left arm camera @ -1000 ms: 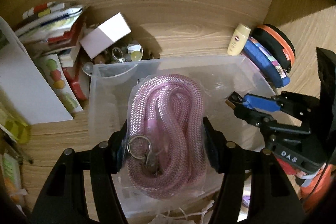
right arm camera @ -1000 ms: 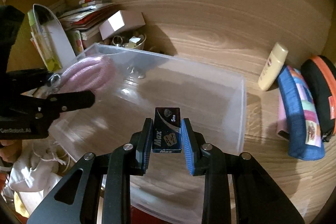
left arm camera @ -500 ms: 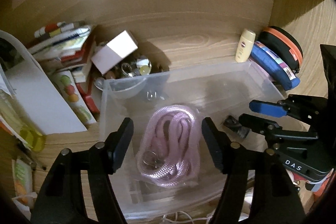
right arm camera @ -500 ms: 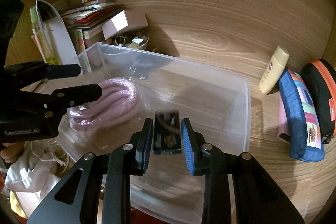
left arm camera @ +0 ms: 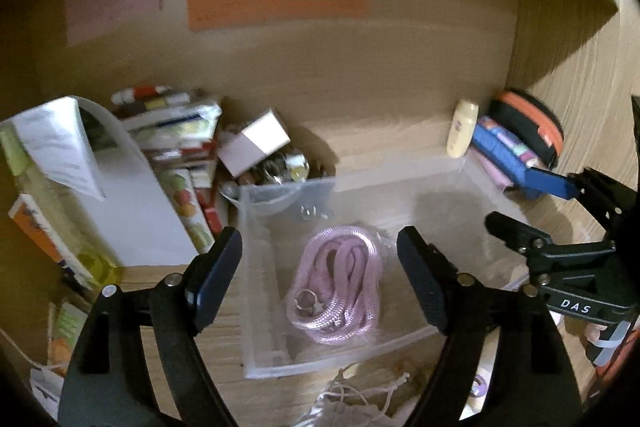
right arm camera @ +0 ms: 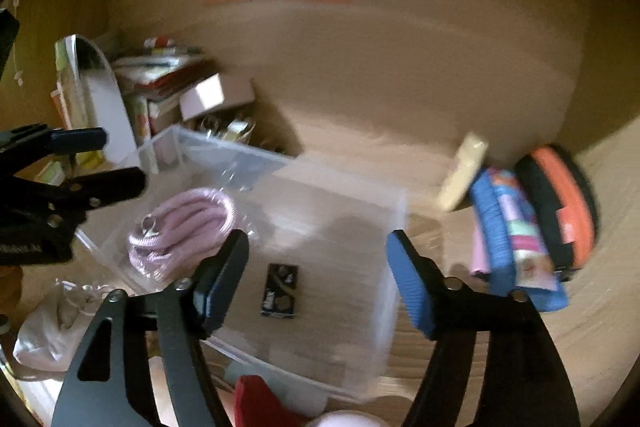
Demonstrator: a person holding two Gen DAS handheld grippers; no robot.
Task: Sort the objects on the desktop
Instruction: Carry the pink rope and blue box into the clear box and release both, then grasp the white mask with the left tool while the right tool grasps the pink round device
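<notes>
A clear plastic bin (left arm camera: 400, 183) sits on the wooden desk (left arm camera: 380, 131) and serves as the landmark here. Inside it, toward its left end, lies a coiled pink rope (left arm camera: 338, 291) in a thin clear wrapper, with a metal ring (left arm camera: 306, 299) at its near end. Toward the right part of the bin floor lies a small black packet (right arm camera: 280, 290), flat and apart from the rope. The left gripper (left arm camera: 320, 279) hangs above the bin's left end; its jaws have just been opening and now stand wide apart, with the rope lying below and between them, untouched by the pads. The right gripper (right arm camera: 318, 279) hangs above the bin's near wall; its jaws have just been opening too and stand spread, gripping nothing, with the packet lying loose on the bin floor beneath the gap. Behind the bin's left corner stand a small white box (left arm camera: 256, 141), a bowl of small trinkets (left arm camera: 280, 167) and a stack of books (left arm camera: 172, 131). Beyond the bin's right end stand a cream bottle (left arm camera: 462, 134), a blue pouch (right arm camera: 516, 239) and a black and orange case (right arm camera: 560, 203).
</notes>
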